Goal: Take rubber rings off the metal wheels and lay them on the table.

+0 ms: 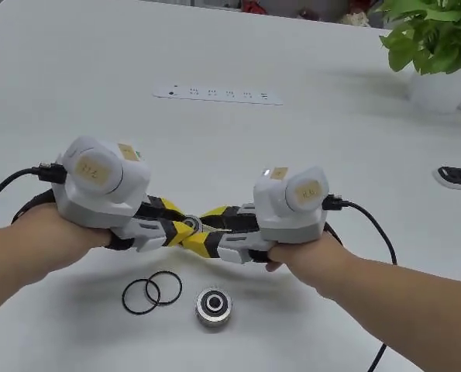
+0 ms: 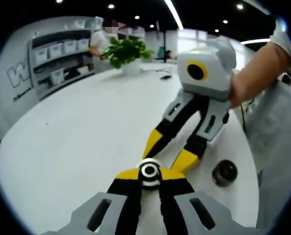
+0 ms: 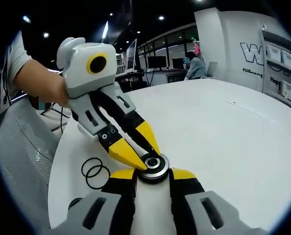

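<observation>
Two rubber rings point(image 1: 152, 291) already lie overlapping on the near part of the white table point(image 1: 307, 132). A second wheel point(image 1: 213, 305) sits just right of them, apparently stripped. The metal wheel point(image 1: 190, 225) in hand is up off the surface. The left gripper point(image 2: 149, 175) is clamped narrow on it, while the right gripper point(image 3: 154, 175) brackets it; I cannot tell whether it bites. That ring looks left to do. A power strip point(image 1: 217, 94) lies farther off, with a potted plant point(image 1: 428, 35) far right. Shelving point(image 2: 52, 54) lines an office wall.
</observation>
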`<state>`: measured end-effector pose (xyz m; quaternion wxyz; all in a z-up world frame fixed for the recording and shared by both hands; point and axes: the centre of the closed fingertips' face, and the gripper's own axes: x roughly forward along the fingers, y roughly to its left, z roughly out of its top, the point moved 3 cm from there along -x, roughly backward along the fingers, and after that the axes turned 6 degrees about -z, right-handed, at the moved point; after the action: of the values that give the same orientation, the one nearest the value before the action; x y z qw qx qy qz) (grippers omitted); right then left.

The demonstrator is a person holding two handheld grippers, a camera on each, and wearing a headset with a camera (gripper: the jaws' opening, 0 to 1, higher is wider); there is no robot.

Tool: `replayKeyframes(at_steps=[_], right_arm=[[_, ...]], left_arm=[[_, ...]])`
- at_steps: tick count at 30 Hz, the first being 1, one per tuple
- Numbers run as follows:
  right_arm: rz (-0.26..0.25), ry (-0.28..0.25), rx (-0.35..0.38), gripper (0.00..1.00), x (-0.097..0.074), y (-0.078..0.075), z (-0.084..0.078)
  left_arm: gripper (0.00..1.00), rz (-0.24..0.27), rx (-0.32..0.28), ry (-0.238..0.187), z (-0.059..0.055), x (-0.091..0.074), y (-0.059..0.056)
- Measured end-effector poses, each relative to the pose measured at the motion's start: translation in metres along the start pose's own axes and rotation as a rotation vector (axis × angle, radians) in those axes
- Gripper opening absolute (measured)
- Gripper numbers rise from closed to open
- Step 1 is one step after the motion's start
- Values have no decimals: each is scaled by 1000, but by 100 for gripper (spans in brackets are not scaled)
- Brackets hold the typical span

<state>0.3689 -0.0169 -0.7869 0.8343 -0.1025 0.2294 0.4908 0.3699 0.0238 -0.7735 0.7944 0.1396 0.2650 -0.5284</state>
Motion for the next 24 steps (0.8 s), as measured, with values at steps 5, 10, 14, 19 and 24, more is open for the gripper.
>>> replayKeyframes(at_steps=[5,10,14,19,24], right_arm=[[-4,12,-9,22,-2,1,-1],[-4,26,-11,19,-3,0,-3],[-4,35,-16,16,-5,-1,-5],[-12,47,-8,10,-7,-3,-8],[-14,50,1,9,-7,-3,-9]], left_arm=[[13,1,1,-1,0,0,0],[13,1,-3,-2,0,0,-1],[13,1,-4,-2,0,0,0],[13,4,-9,-3,0,0,-1],[13,7,-17,-5,0,0,-1]])
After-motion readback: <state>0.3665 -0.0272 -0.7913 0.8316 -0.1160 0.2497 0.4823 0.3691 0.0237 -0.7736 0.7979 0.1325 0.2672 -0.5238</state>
